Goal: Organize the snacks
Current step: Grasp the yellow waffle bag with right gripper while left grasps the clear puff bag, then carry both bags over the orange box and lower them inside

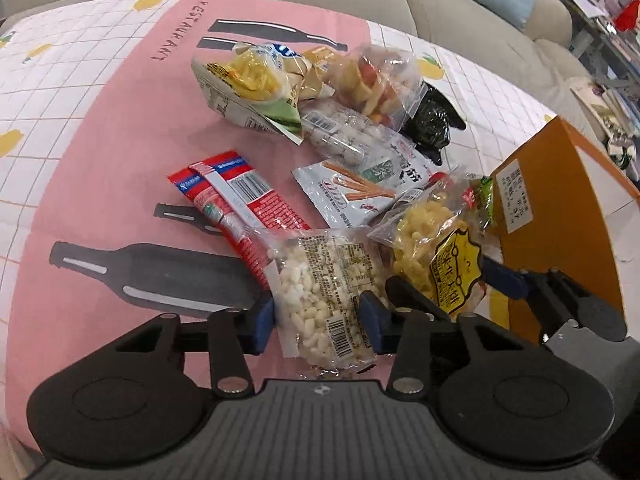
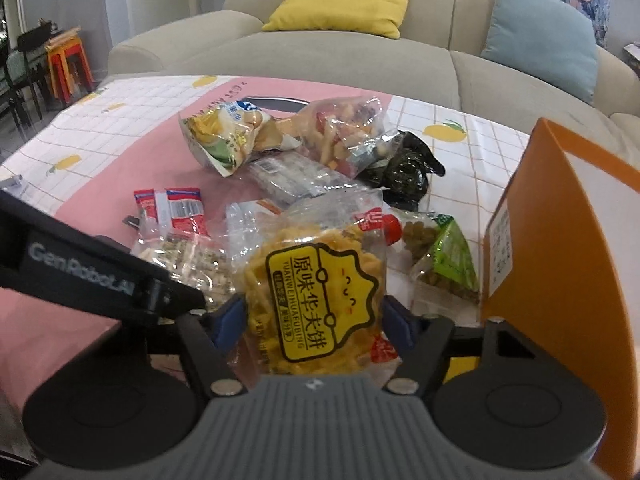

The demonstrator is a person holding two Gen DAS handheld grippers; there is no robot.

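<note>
Snack packets between pads: puffed-rice bag point(image 1: 320, 296) in left hand-held gripper point(image 1: 316, 316), yellow-label bag point(image 2: 316, 300) seemingly clamped in right hand-held gripper point(image 2: 314, 320).

From my left wrist view, the orange box point(image 1: 560, 216) runs behind the right gripper point(image 1: 436, 276) and toward the frame's right side, so I can't see its base or inside. The print on its white label point(image 1: 514, 192) is too small for me to read. The puffed-rice packet point(image 1: 320, 292) covers the lower end of the red wrapper point(image 1: 240, 208). In the right wrist view, the yellow-label snack bag point(image 2: 316, 292) hides most of the clear packets behind it, and its bottom edge disappears behind the gripper body. The black bag point(image 2: 404, 172) is partly buried under the mixed-snack bag point(image 2: 340, 132). The desk point(image 2: 100, 152) is cut off at left.
</note>
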